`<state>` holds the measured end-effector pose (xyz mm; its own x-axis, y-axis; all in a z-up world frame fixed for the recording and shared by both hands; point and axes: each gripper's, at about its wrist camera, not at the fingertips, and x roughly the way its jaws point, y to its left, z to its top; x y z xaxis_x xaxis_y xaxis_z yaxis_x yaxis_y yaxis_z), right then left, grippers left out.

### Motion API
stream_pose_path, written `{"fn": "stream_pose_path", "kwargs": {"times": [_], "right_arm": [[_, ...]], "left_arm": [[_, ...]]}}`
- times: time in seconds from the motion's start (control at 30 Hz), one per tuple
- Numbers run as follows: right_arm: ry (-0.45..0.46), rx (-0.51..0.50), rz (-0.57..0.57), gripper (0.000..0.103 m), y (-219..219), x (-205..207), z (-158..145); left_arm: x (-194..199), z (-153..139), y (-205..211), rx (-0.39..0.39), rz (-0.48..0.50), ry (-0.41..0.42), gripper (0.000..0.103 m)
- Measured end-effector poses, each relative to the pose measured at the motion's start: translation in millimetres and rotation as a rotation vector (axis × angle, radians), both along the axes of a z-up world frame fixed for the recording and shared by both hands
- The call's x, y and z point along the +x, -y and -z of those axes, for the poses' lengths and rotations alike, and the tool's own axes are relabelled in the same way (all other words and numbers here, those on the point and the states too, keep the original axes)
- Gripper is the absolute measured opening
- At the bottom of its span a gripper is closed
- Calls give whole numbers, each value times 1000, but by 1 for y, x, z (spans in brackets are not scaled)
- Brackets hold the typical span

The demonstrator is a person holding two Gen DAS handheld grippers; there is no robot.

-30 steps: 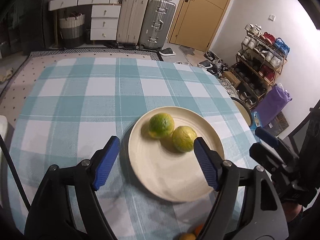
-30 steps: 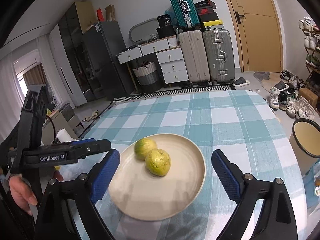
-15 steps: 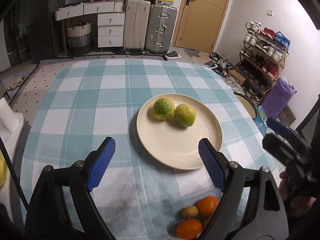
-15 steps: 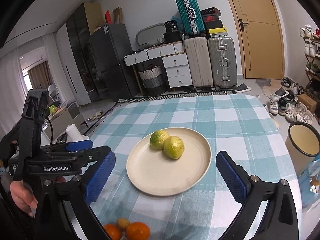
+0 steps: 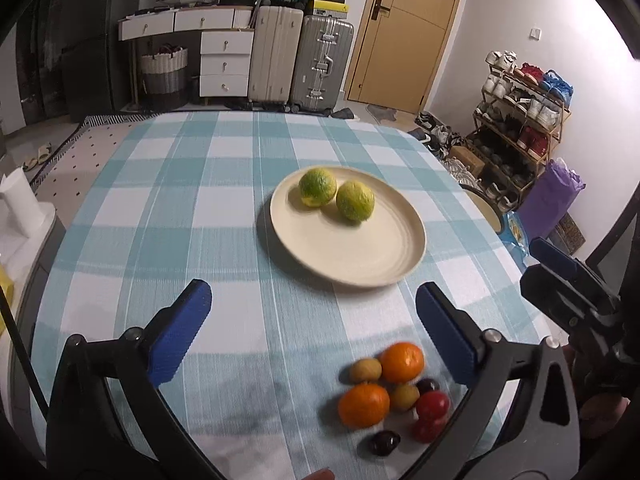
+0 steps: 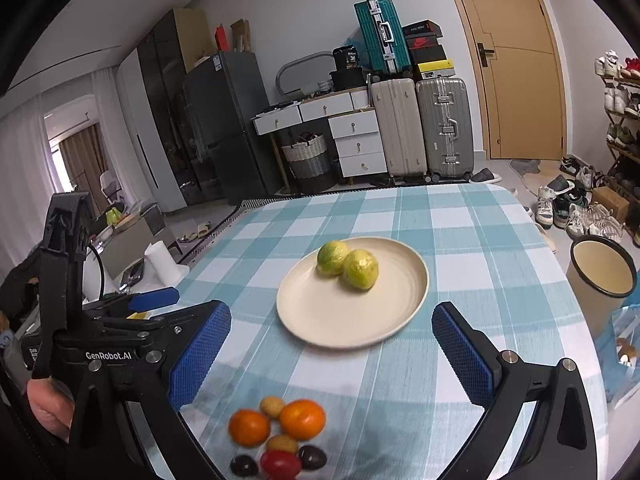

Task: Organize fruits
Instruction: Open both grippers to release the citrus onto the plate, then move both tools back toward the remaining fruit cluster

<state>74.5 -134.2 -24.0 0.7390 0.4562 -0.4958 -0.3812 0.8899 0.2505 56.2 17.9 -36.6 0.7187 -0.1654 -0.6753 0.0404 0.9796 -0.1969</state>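
- Change noted: both grippers have drawn back from the plate (image 5: 348,256), which now sits further off in both wrist views than 1 second ago; a cluster of small fruit near the table's front edge, absent from both views then, is now in frame.
- Left gripper (image 5: 312,328): jaws have just been opening and stand wide apart; nothing between the pads, nothing held.
- Right gripper (image 6: 332,348): jaws wide apart, pads bare, nothing held; it also shows at the right edge of the left wrist view.
- Plate contents: 2 green-yellow citrus fruits (image 5: 336,196) touching each other on the far-left part of the plate, unchanged in place; the rest of the plate is bare.
- Loose fruit: 2 oranges (image 6: 276,424), 2 small tan fruits, 1 or possibly 2 red ones and 2 dark ones, bunched together on the cloth, well short of the plate; the pile is blurred, so the count is approximate.
- Judgement: 2 fruits are delivered and both grippers are free; the retreat reads as a return for the next piece, with most of the pile still to be sorted.
- Surface: table under a teal-and-white checked cloth (image 5: 180,208); flat, slightly wrinkled.
- Room: suitcases (image 6: 424,128) and white drawers by the far wall; wooden door; shoe rack at right; bin beside the table.
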Motion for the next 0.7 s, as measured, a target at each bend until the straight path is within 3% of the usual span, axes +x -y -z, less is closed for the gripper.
{"fn": "stream_pose_path", "kwargs": {"times": [0.43, 0.7], "right_arm": [[-27, -21, 11, 103, 5, -42, 16], [-77, -31, 14, 103, 8, -54, 34]], "left_arm": [[-33, 42, -2, -43, 34, -126, 102], [-55, 67, 10, -69, 117, -175, 102]]}}
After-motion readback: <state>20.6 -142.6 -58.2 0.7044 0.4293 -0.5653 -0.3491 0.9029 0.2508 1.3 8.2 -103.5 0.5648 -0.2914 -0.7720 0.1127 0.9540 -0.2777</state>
